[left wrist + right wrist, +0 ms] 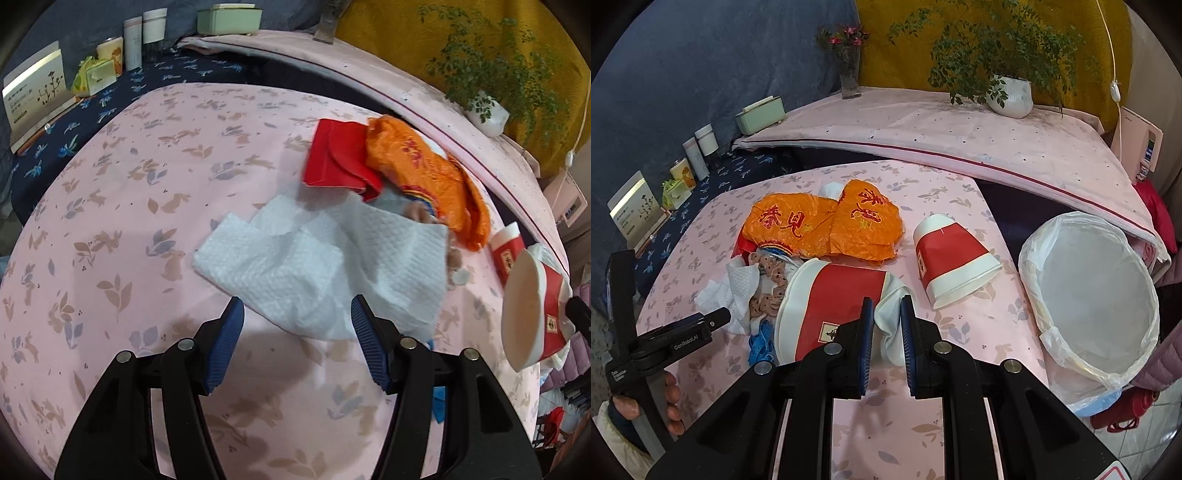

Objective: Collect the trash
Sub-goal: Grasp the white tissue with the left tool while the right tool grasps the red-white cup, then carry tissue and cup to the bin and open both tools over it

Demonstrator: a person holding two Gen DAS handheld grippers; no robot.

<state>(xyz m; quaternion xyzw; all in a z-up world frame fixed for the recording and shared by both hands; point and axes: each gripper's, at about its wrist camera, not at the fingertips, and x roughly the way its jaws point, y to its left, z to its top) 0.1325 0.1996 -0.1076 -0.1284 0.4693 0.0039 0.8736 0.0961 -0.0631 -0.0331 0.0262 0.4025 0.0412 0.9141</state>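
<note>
My left gripper is open, its blue pads either side of the near edge of a white paper towel on the pink tablecloth. Behind the towel lie a red envelope and an orange plastic bag. My right gripper is shut on the crushed wall of a red-and-white paper cup, which also shows in the left wrist view. A second red-and-white cup lies on its side. The bin with a white liner stands at the table's right edge.
A pink-covered shelf runs behind the table with a potted plant and a flower vase. Boxes and jars line the dark blue cloth at the far left. A blue scrap lies near the towel.
</note>
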